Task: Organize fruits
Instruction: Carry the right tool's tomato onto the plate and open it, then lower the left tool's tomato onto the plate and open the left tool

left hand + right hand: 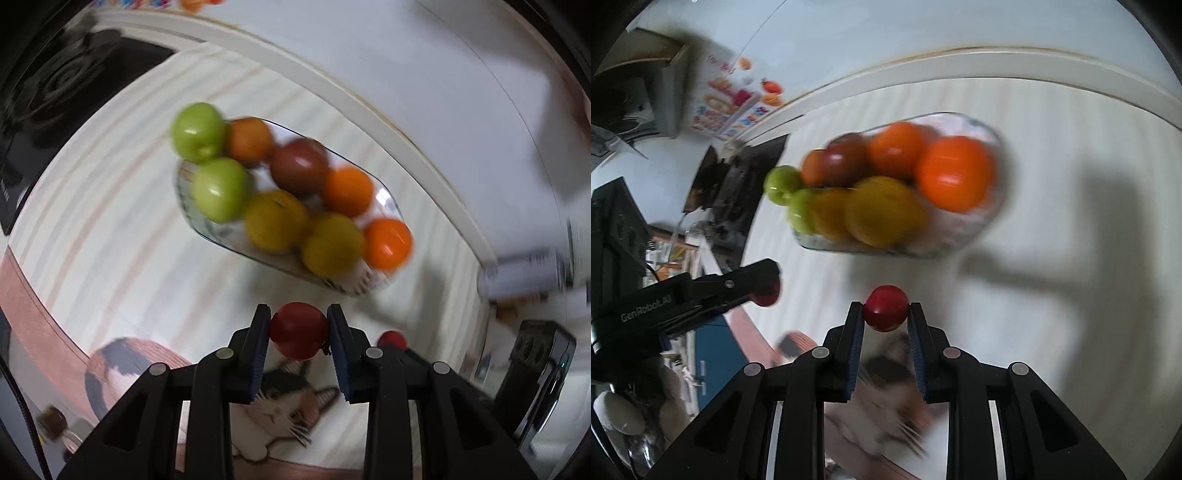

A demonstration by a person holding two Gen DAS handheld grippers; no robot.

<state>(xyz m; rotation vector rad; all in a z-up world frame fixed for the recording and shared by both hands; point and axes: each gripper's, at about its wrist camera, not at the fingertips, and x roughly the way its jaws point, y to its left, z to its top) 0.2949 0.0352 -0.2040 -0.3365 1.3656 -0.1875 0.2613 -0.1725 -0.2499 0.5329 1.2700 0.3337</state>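
The left tool (298,328) is clamping a small, glossy red round fruit (298,330) at low centre of its view; the right tool (886,310) is pinching a second small red fruit (886,308) likewise. Both look light, rigid and slick, gripped across the widest part. The clear oval dish (388,201), mid-frame, is looking crowded with green, yellow and orange fruits; open striped worktop (110,221) is lying around it.

Piled fruits (291,199) in glass dish (388,201)
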